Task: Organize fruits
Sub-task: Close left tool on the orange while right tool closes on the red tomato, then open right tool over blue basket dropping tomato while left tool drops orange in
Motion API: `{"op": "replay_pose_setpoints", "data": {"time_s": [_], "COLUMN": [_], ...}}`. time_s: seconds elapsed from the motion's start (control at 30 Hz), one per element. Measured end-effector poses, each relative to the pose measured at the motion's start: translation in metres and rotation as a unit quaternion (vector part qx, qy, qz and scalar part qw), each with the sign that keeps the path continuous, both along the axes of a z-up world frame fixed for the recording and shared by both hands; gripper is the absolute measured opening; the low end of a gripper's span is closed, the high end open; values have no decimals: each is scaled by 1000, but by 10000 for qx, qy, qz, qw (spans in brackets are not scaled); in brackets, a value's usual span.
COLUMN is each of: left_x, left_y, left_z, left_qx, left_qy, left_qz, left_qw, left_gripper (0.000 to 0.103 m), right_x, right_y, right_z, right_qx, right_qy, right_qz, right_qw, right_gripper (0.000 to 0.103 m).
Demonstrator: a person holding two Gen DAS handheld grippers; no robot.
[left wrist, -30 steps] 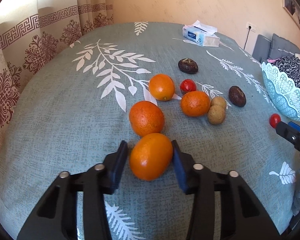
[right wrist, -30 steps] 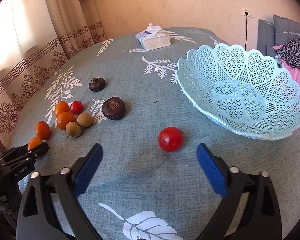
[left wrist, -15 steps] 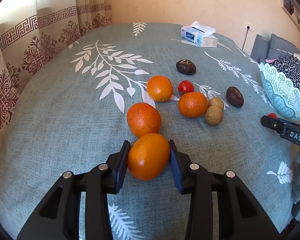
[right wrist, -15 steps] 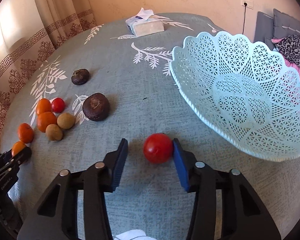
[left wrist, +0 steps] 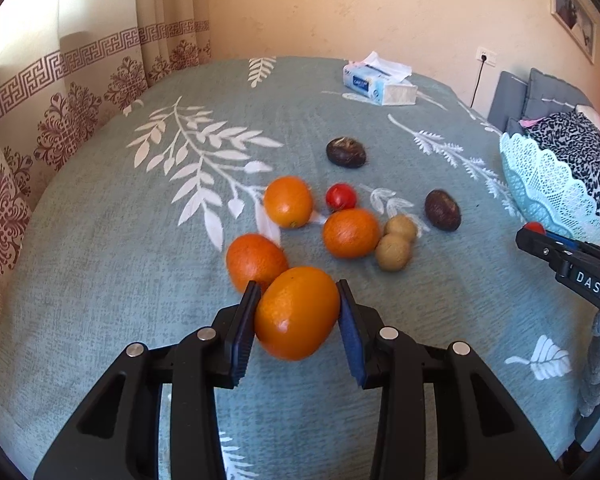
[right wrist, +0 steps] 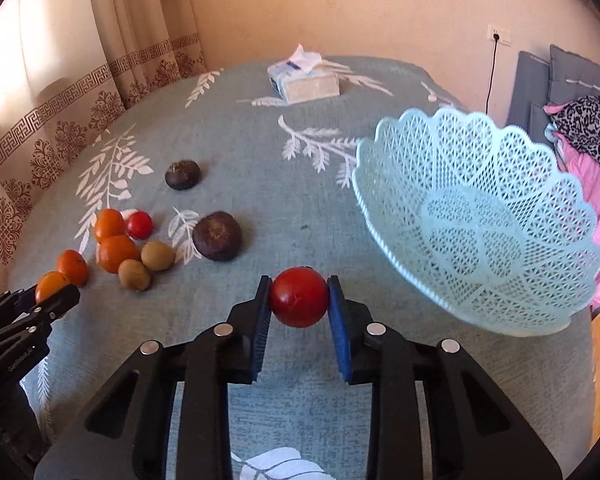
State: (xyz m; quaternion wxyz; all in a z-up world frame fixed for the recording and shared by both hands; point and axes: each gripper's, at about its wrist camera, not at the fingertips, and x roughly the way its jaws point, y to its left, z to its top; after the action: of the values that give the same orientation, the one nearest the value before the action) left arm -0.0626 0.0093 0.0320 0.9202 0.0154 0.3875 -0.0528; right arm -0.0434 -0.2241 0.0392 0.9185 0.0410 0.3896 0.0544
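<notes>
My left gripper is shut on a large orange, both blue pads pressing its sides just above the cloth. Behind it lie three more oranges, a small red tomato, two tan round fruits and two dark brown fruits. My right gripper is shut on a red tomato, held a little left of the pale blue lattice basket, whose bowl holds nothing. From the right wrist view, the left gripper shows at the far left with its orange.
A tissue box stands at the far side of the teal leaf-print tablecloth. Curtains hang along the left. Cushions and patterned fabric lie beyond the basket on the right, near the table edge.
My right gripper closed from wide open onto the red tomato. The left gripper tightened on the large orange and raised it slightly in front of the orange behind.
</notes>
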Motion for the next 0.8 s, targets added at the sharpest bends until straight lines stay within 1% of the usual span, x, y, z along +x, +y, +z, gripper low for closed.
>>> {"op": "replay_pose_setpoints", "data": {"time_s": [0.2, 0.33, 0.53, 0.8], "left_x": [3, 6, 14, 34], "left_y": [-20, -38, -71, -128], "left_z": [16, 25, 38, 52], "left_qx": [53, 90, 86, 54], "left_qy": [-170, -236, -317, -390], "left_qz": [-190, -345, -631, -1134], "left_qw": [9997, 9991, 9975, 9928], "left_gripper": [39, 39, 39, 39], "right_x": [-5, -7, -5, -1], "right_y": [-9, -23, -52, -83], "right_z": [21, 28, 23, 17], "right_qx": [-84, -274, -348, -345], "right_qy": [-338, -525, -517, -458], "right_qz": [-132, -368, -741, -1111], "right_qw": [9993, 9976, 9953, 9921], "right_gripper": [28, 28, 28, 29]}}
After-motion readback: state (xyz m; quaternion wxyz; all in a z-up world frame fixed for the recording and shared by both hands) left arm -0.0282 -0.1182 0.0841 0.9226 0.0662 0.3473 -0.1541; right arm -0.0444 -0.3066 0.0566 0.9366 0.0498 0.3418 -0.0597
